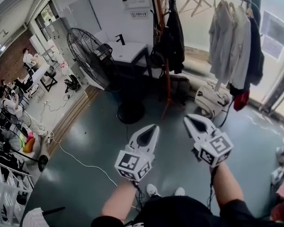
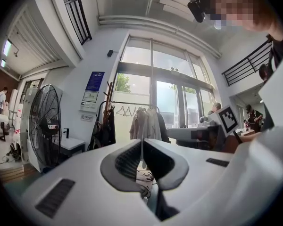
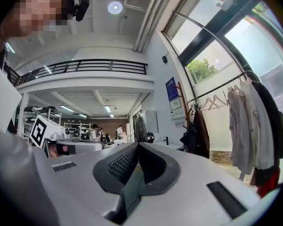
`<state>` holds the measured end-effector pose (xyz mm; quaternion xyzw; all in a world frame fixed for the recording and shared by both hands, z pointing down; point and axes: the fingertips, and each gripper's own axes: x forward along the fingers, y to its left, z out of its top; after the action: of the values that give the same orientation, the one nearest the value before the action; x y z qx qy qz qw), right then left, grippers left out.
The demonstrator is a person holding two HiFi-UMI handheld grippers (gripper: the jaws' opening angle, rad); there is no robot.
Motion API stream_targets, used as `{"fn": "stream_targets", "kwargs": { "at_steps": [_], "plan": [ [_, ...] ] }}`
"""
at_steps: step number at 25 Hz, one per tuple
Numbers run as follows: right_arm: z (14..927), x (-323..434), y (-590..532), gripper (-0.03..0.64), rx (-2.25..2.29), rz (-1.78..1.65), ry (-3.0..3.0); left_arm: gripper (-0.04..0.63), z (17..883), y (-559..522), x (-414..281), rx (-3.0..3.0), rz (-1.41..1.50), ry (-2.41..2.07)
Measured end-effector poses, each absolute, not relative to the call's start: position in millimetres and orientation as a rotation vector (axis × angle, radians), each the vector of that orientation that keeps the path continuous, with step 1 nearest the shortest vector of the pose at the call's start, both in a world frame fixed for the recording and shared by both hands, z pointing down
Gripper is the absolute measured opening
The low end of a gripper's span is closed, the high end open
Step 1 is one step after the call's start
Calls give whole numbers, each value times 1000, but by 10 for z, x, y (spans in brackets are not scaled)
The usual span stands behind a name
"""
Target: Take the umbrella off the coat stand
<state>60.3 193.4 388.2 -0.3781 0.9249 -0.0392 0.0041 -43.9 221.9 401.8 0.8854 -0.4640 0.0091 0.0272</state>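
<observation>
Umbrella hard to pick out among dark coats [image 1: 173,37] on the coat stand [image 1: 167,82], near a big fan [image 1: 92,56]; a tug on the wrong thing may tip the stand. Left hand-held gripper [image 1: 153,129] and right hand-held gripper [image 1: 189,121], well short of it, have jaws together, empty.

No wording can be read: print is carried by a small white wall sign [image 1: 138,14] and a blue poster [image 2: 94,81], but it is too small to be made out
</observation>
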Motion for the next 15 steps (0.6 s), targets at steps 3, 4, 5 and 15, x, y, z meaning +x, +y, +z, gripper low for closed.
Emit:
{"fn": "stream_targets", "kwargs": {
  "at_steps": [3,4,5,15],
  "plan": [
    [3890,440,1880,9,-1194,-135,2892,6,4014,2149,-613,2736,18,-1424],
    [3889,381,1849,9,-1198,-137,2886,6,4012,2114,-674,2740,16,-1418],
    [3882,319,1815,11,-1205,-136,2879,8,4009,2078,-736,2748,14,-1409],
    [3786,-406,1506,163,-1258,-103,2822,206,4006,1775,-1453,2815,18,-1321]
  ]
}}
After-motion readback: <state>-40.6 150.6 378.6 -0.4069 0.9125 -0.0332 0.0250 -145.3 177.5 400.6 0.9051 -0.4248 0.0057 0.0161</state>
